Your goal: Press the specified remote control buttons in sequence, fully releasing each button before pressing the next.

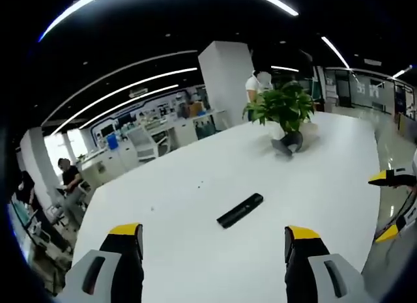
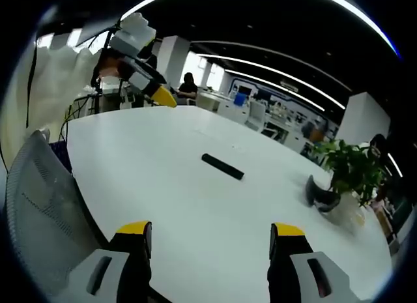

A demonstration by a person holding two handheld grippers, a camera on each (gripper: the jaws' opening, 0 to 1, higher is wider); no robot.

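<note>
Nearest in the left gripper view, the left gripper [image 1: 214, 243] stands with its yellow-tipped jaws spread wide and nothing between them, above the near edge of the white table [image 1: 195, 179]. In the right gripper view, the right gripper [image 2: 210, 239] is likewise wide apart and empty, hanging over another edge of the table, beside the mesh back of a grey chair [image 2: 39, 212].

The remote control [image 1: 240, 210] lies flat near the middle of the table, well apart from both grippers and from every edge. It is a slim, long, black bar; its buttons are too small to make out. Nothing touches it, so judging from this the pressing sequence has not begun: both tools must first be brought in to it.

Farther on, a potted plant [image 1: 285, 111] stands toward the far end of the table, with a dark object lying at its base. Beyond is an open office with desks and seated people.
</note>
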